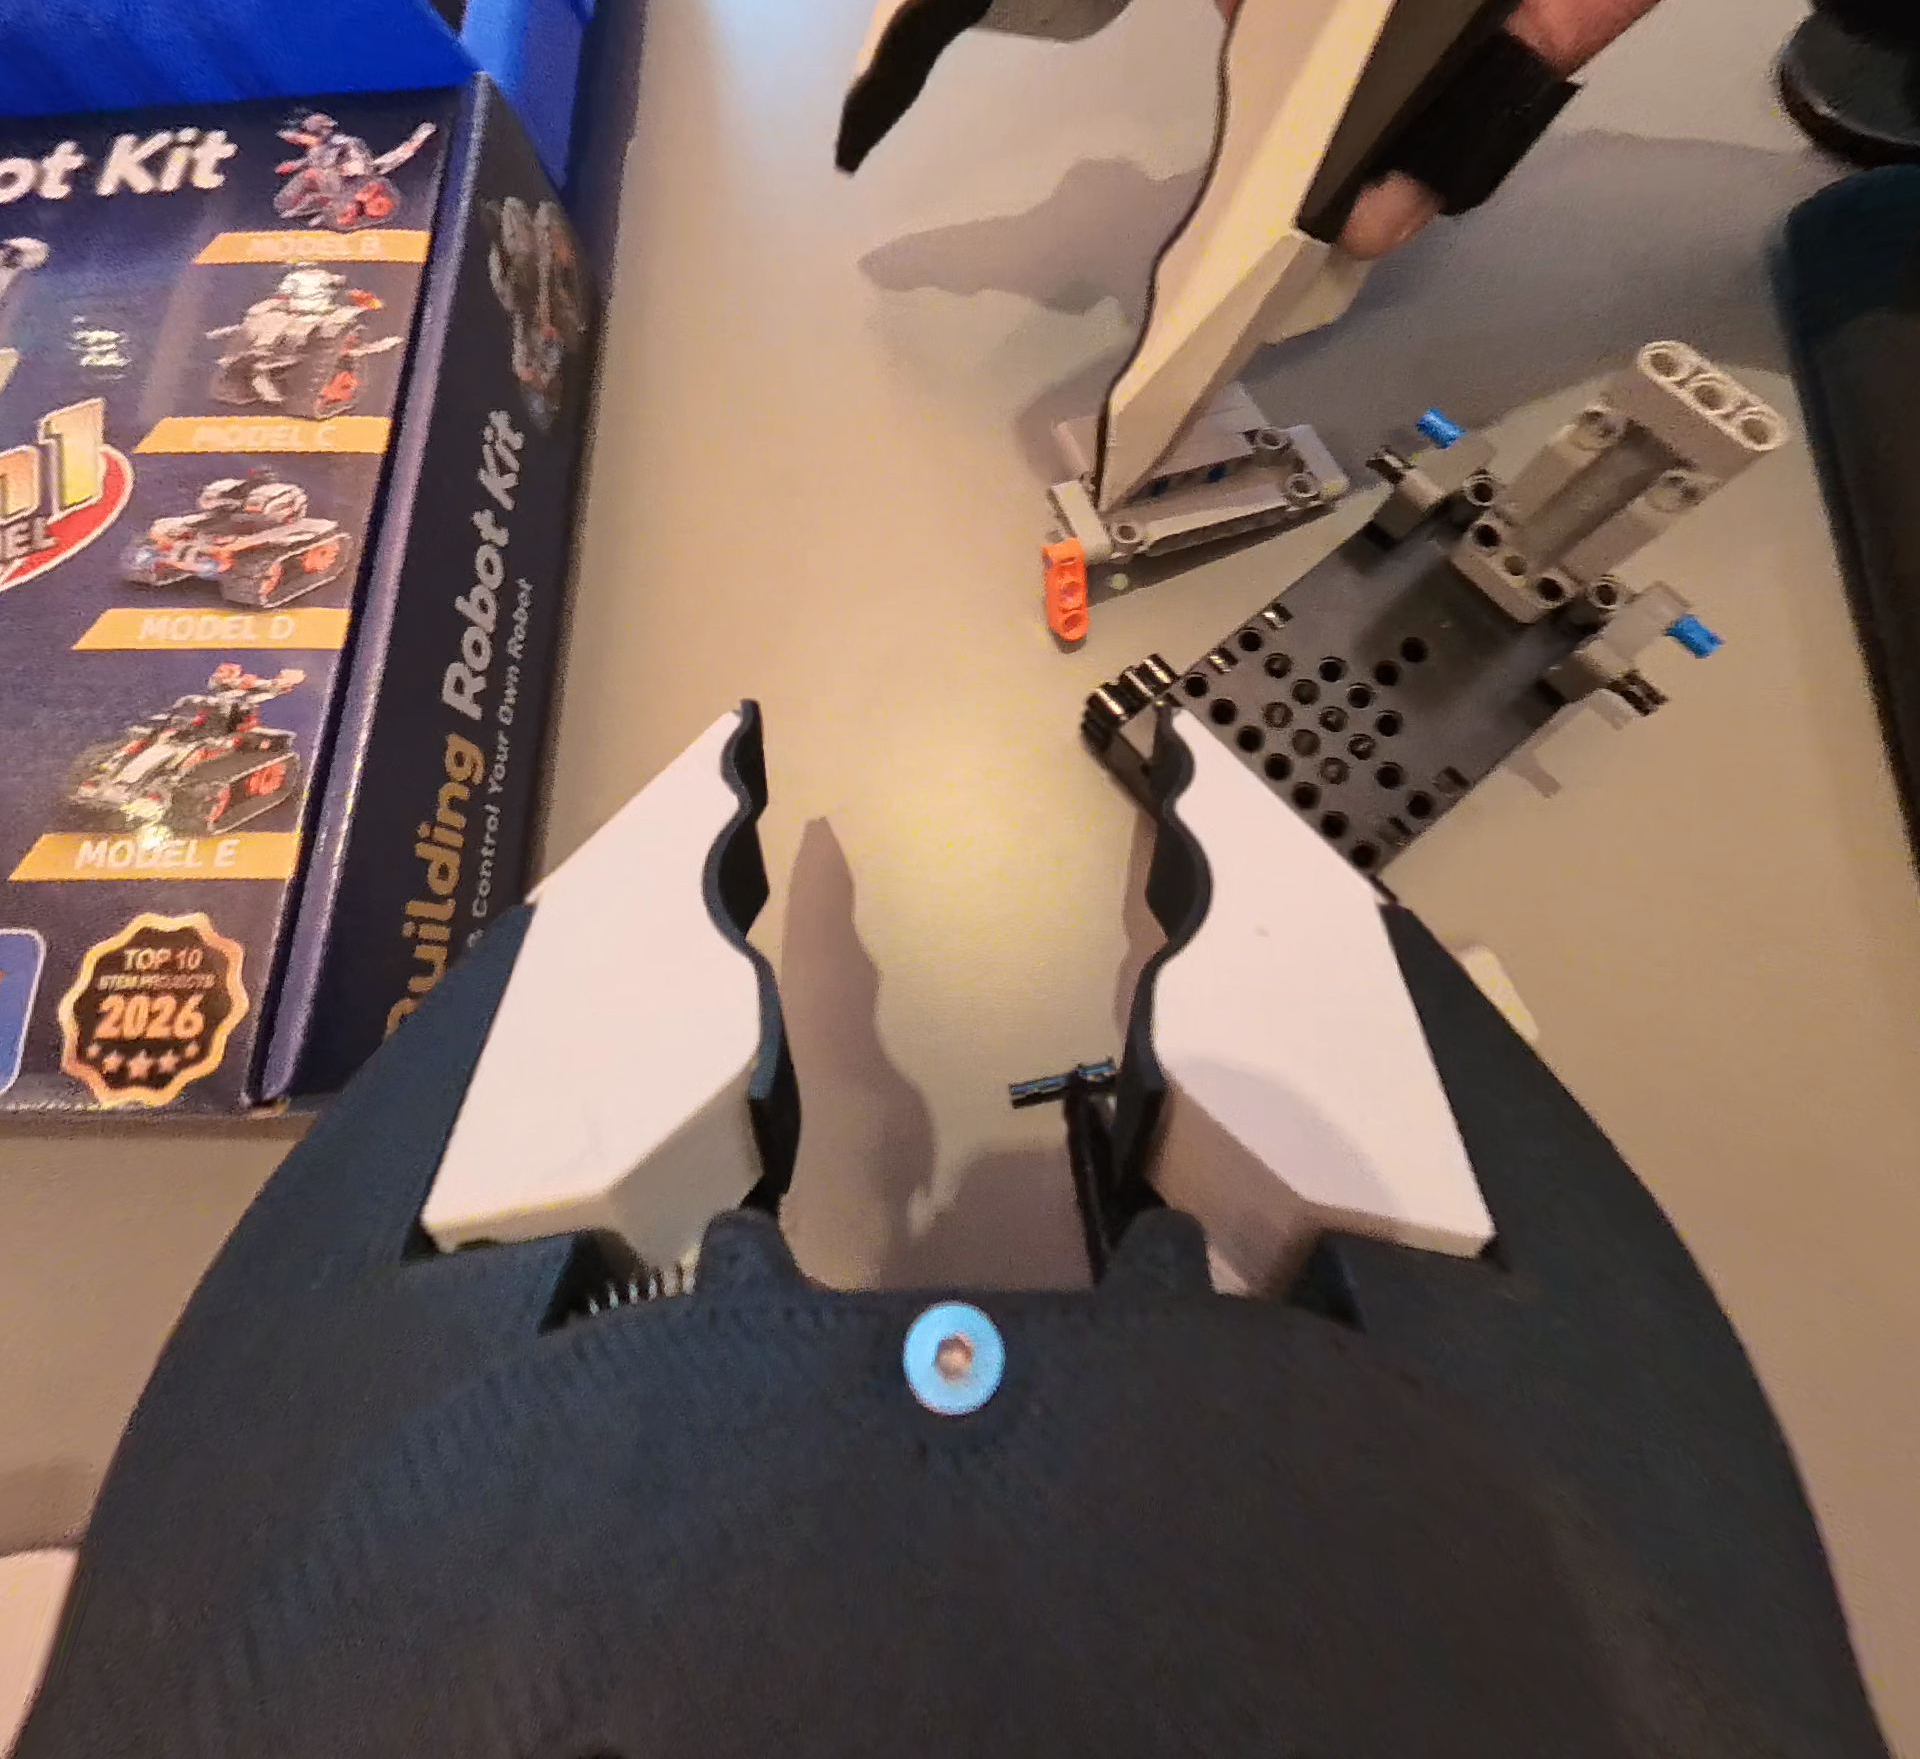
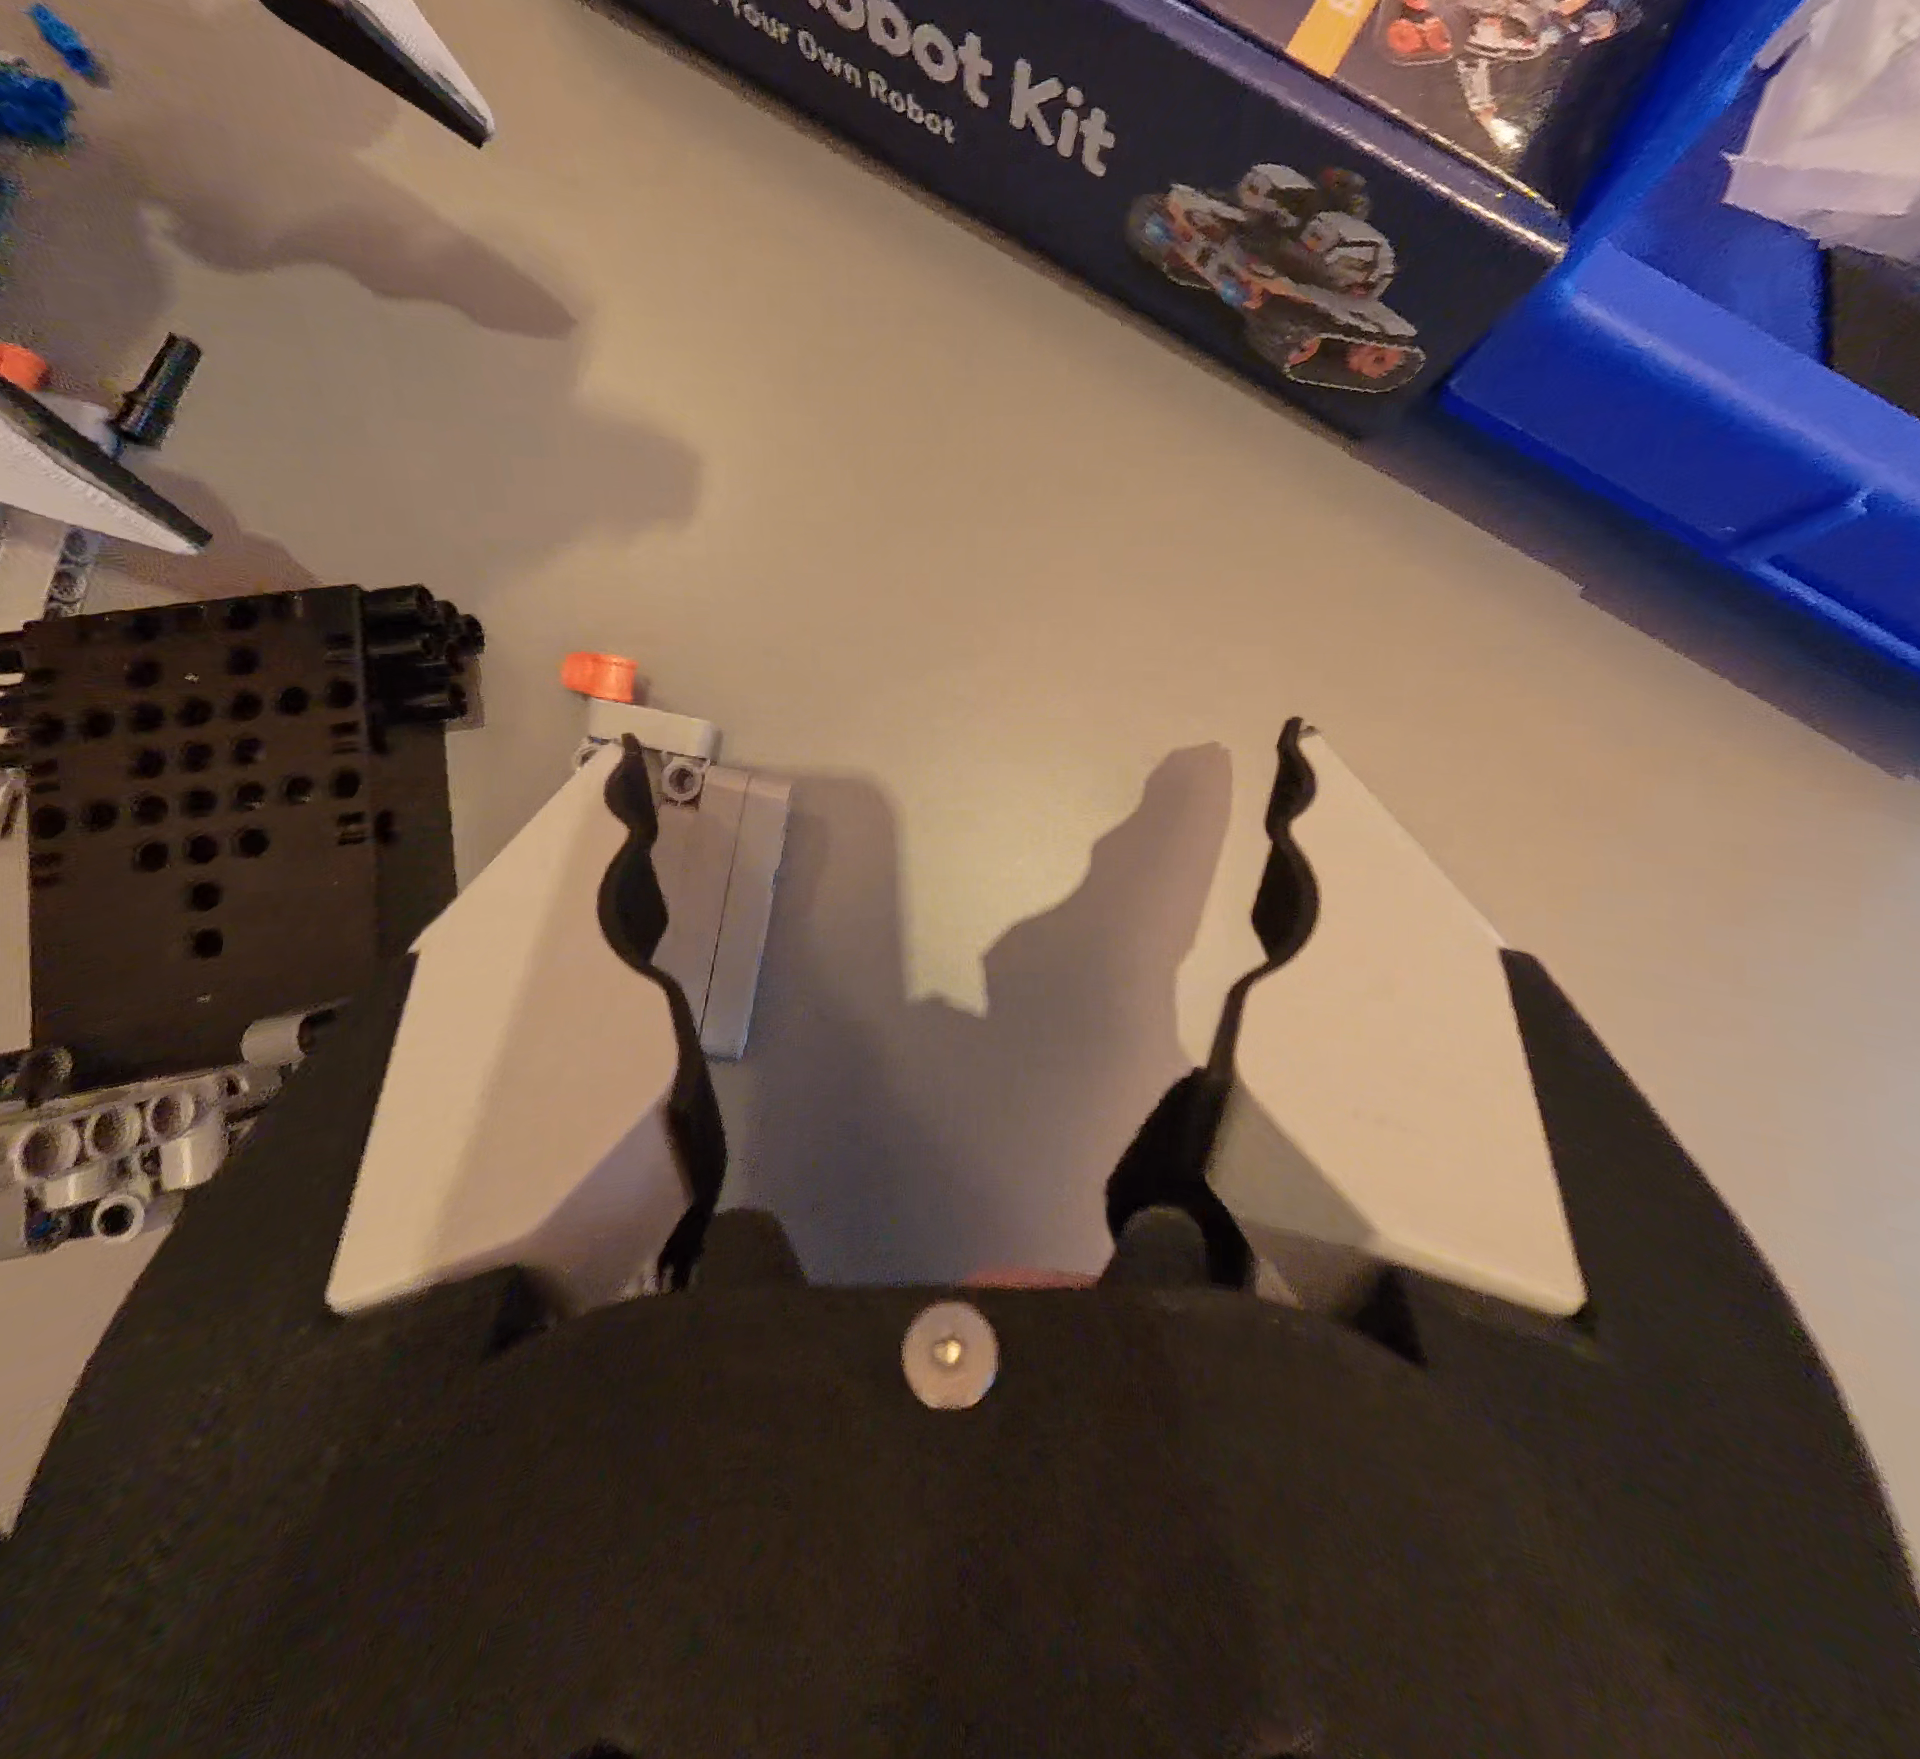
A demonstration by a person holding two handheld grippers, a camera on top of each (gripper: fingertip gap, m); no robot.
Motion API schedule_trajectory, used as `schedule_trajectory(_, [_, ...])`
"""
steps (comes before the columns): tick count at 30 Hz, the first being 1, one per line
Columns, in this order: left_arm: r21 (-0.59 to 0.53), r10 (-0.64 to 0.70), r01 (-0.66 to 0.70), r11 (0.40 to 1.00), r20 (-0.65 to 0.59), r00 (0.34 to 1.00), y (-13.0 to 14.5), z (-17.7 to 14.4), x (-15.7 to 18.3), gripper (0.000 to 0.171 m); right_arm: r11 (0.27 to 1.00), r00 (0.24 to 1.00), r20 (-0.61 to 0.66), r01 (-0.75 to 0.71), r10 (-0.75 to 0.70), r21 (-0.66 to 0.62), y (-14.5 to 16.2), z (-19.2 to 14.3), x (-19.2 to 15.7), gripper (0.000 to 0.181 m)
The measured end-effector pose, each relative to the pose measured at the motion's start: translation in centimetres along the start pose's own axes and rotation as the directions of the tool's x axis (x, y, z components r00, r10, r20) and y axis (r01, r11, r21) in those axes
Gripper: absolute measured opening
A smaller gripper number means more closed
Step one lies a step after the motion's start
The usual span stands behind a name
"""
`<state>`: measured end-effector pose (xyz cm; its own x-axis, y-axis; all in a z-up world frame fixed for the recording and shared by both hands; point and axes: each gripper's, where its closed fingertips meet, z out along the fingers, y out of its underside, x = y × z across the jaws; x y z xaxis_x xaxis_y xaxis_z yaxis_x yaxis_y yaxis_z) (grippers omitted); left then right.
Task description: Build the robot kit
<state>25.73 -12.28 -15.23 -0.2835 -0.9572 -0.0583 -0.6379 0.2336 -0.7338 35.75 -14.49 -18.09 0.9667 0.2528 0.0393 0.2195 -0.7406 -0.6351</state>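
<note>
your left gripper (image 1: 961, 743) hangs spread apart above the beige table (image 1: 935, 566), gripping nothing. its right fingertip sits at the near corner of the black holed plate (image 1: 1340, 701), which carries grey beams (image 1: 1600, 483) and small blue pins; whether it touches the plate, you cannot tell. a thin black pin (image 1: 1060, 1081) lies just inside that finger.

your right gripper (image 2: 956, 738) is also wide apart and empty. its left fingertip (image 2: 629, 759) rests on or just over the small grey block piece (image 2: 727, 878) with the orange connector (image 2: 601, 673), which lies just beside the plate.

the dark printed kit box (image 1: 260, 566) lies to the left, against a blue bin (image 2: 1662, 421).
</note>
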Motion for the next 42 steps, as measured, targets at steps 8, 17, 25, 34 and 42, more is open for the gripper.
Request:
schedule_trajectory(8, [0.013, -0.072, 0.071, 0.997, 0.073, 0.995, 0.7, 1.0, -2.1, 0.093, 1.000, 0.993, -0.116, -0.017, 0.018, 0.011, 0.6, 0.0, 1.9, 0.135])
schedule_trajectory(17, [0.055, -0.093, 0.088, 0.995, 0.094, 0.991, 0.0, 0.9, -3.1, 0.097, 0.982, 0.971, -0.214, -0.067, 0.104, 0.175, -1.1, -1.9, 4.0, 0.139])
schedule_trajectory(25, [0.051, -0.102, 0.096, 0.994, 0.120, 0.988, -0.2, 1.2, -3.8, 0.097, 0.989, 0.962, -0.254, -0.073, 0.104, 0.127, 0.0, -1.0, 4.8, 0.145])
schedule_trajectory(34, [0.019, -0.142, 0.140, 0.990, 0.144, 0.979, 0.6, 2.5, -4.7, 0.098, 0.979, 0.970, -0.133, -0.197, 0.201, 0.043, 2.5, 1.2, 4.0, 0.150])
schedule_trajectory(42, [0.021, -0.163, 0.162, 0.987, 0.143, 0.976, 0.3, 3.3, -4.8, 0.096, 0.950, 0.930, -0.197, -0.294, 0.310, 0.104, 2.4, 1.1, 6.0, 0.131])
